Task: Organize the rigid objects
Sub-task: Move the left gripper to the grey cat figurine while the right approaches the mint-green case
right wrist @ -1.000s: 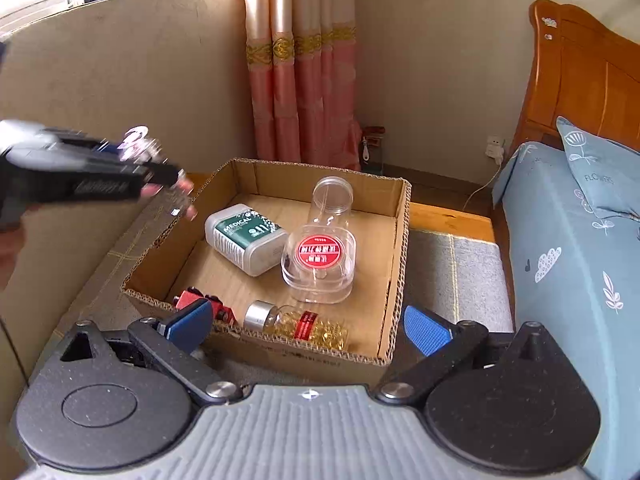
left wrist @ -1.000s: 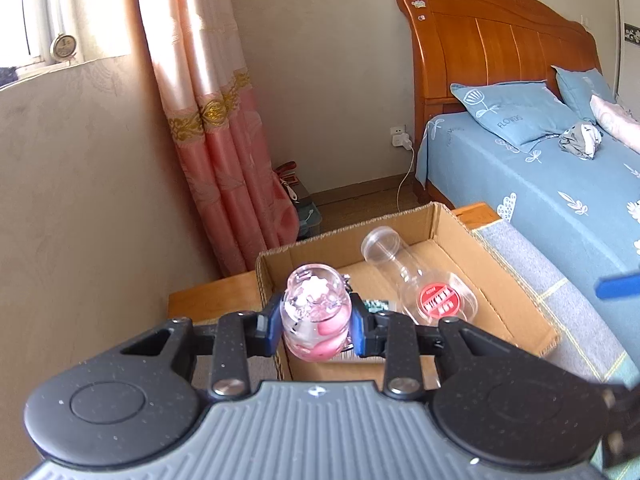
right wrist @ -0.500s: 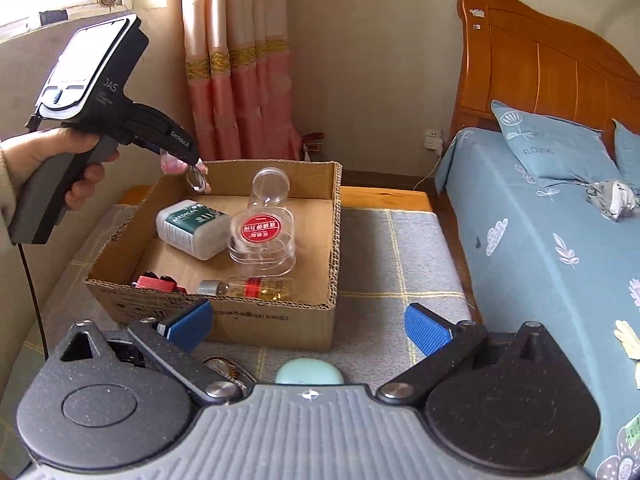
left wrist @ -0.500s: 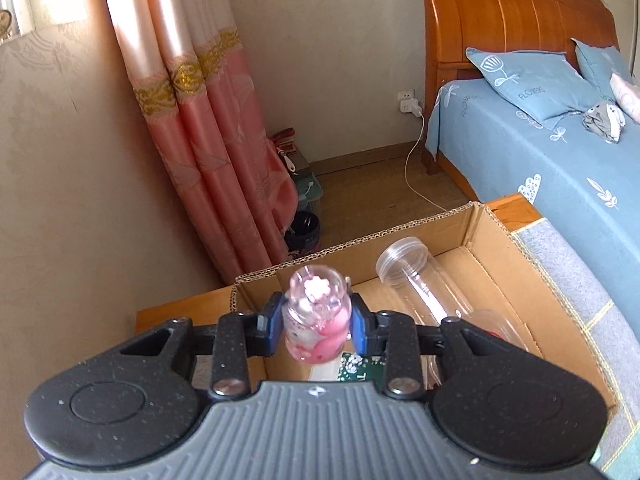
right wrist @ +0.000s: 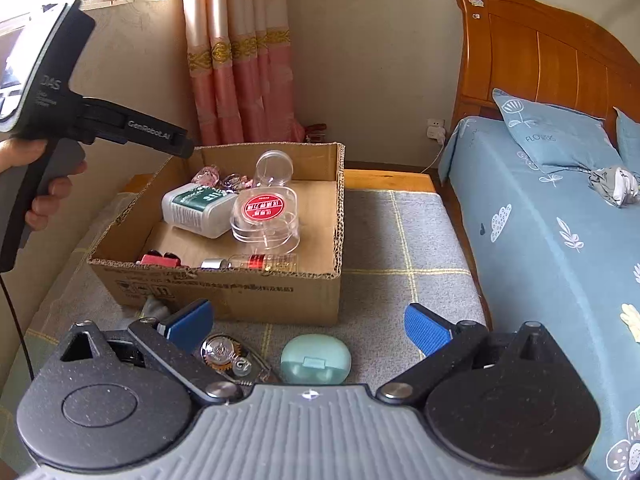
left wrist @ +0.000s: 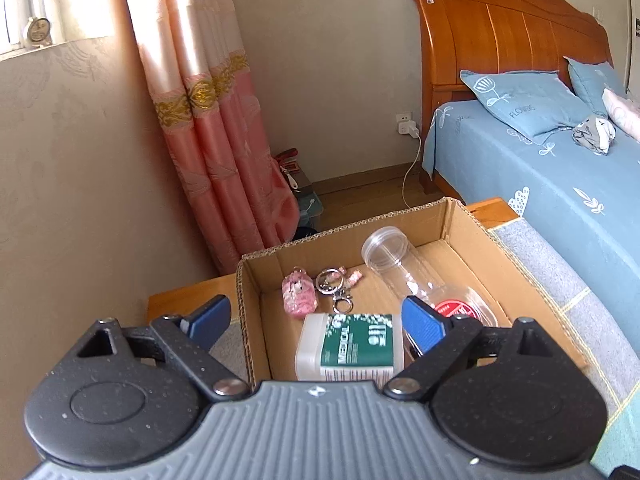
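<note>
A cardboard box (left wrist: 250, 280) (right wrist: 248, 292) stands on a grey mat. Inside lie a pink keychain charm (left wrist: 298, 295) (right wrist: 206, 176) with its ring, a white bottle with a green label (left wrist: 350, 346) (right wrist: 198, 204), a clear jar with a red lid (left wrist: 416, 276) (right wrist: 266, 210), a small vial (right wrist: 256, 262) and a red item (right wrist: 158, 259). My left gripper (left wrist: 316, 322) is open and empty above the box's near left part. My right gripper (right wrist: 308, 320) is open and empty, in front of the box above a mint oval case (right wrist: 315, 364) and a clear gear-like piece (right wrist: 224, 354).
A bed with blue bedding (right wrist: 552, 216) and a wooden headboard (left wrist: 500, 40) lies to the right. Pink curtains (left wrist: 224, 140) hang behind the box by a beige wall. The grey checked mat (right wrist: 400, 240) covers a wooden bench.
My left gripper opened and let go of the pink charm, which now lies in the box's far left corner. My right gripper pulled back, bringing the mint case and the clear piece into view.
</note>
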### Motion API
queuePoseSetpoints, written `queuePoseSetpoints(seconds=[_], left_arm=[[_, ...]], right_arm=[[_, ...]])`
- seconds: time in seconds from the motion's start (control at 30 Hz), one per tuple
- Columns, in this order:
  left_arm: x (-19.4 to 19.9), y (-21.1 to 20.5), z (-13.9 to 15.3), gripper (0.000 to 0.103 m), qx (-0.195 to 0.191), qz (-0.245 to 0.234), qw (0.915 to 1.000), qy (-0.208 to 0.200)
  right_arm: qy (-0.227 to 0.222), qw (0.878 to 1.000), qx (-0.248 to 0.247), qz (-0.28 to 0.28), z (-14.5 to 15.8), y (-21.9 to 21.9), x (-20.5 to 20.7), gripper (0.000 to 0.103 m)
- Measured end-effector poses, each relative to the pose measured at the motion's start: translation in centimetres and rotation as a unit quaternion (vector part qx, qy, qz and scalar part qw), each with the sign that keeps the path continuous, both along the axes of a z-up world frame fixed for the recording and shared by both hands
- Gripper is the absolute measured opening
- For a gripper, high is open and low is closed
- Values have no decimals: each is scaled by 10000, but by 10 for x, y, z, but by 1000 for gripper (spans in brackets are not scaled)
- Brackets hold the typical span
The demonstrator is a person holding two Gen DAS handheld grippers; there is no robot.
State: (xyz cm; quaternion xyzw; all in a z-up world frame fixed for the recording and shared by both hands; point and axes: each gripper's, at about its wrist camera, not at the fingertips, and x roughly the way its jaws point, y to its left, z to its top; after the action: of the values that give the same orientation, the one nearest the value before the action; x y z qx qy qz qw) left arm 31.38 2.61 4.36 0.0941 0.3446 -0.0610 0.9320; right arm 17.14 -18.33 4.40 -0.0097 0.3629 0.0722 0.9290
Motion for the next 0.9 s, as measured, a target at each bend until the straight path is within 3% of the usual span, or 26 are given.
queuePoseSetpoints(seconds=[0.23,0.5,0.8,0.9], left_arm=[[-56,2,1,97,-113,61,9998,-143],[-117,-2,-29,102,-210,146,9995,-160],[-119,-1,-76,102,-384,363,9979,369],[-115,0,-92,102,-266,557,9968,508]], right_arm=[[32,10000,69,2,-15,-6,-18,103],[321,9994,73,121,-47,-13,-33,103],[387,9991,175,-27,-52,-22,-42,103],[428,9989,199,-67,-53,-24,-43,103]])
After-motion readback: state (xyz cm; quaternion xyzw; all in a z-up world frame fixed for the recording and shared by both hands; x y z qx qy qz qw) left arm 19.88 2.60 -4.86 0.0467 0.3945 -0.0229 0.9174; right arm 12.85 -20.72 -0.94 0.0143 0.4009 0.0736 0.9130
